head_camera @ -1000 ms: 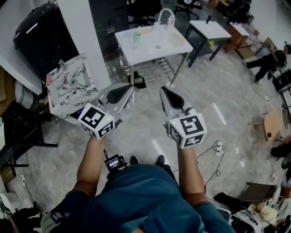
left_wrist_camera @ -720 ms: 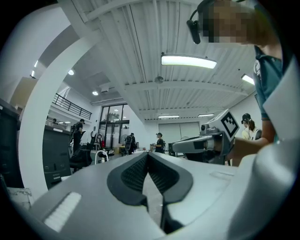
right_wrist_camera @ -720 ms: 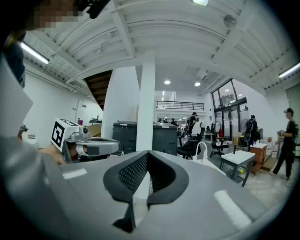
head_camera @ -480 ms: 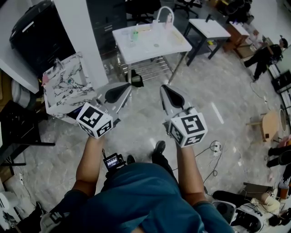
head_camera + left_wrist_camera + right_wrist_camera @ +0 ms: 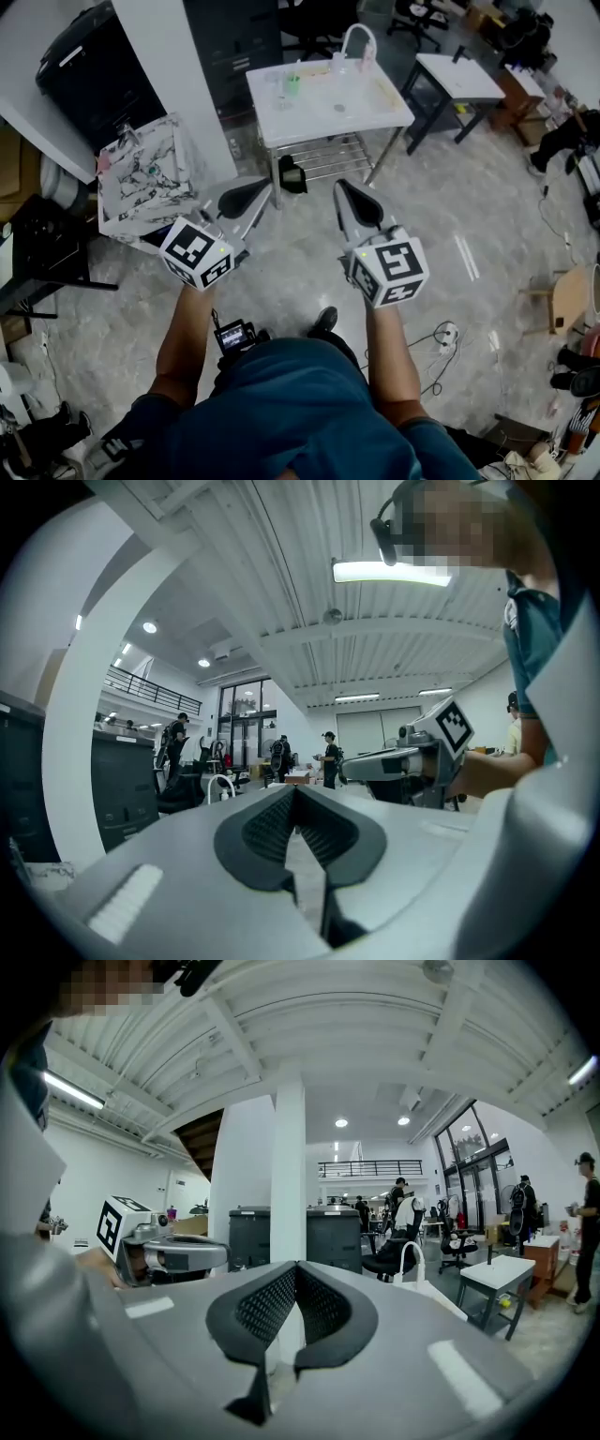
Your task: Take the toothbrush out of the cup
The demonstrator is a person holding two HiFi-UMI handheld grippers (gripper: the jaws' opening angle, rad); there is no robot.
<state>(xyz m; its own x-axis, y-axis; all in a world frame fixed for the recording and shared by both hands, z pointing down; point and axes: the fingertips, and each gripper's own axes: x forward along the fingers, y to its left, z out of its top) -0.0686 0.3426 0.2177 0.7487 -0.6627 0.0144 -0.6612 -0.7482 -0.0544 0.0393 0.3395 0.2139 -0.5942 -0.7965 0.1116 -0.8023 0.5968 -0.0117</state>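
A white table with a sink (image 5: pixel 328 103) and a white arched faucet (image 5: pixel 359 39) stands ahead across the floor. On its left part sits a small green thing (image 5: pixel 292 82) beside a clear item; it is too small to tell cup from toothbrush. My left gripper (image 5: pixel 265 185) and right gripper (image 5: pixel 340 186) hang side by side at waist height, well short of the table. Both are shut with nothing between the pads. In the left gripper view the jaws (image 5: pixel 293 794) meet, and the right gripper view shows the same (image 5: pixel 296 1269).
A white column (image 5: pixel 159 56) and a black bin (image 5: pixel 84 66) stand at the left, with a marbled box (image 5: pixel 145 178) beneath them. A second white table with black legs (image 5: pixel 459 75) is at the right. Cables (image 5: pixel 441 336) and a wooden stool (image 5: pixel 567 291) lie on the floor.
The sink table has drifted right and lower in the head view, so I am closer to it. A foot has stepped forward. Both grippers stay shut and level.
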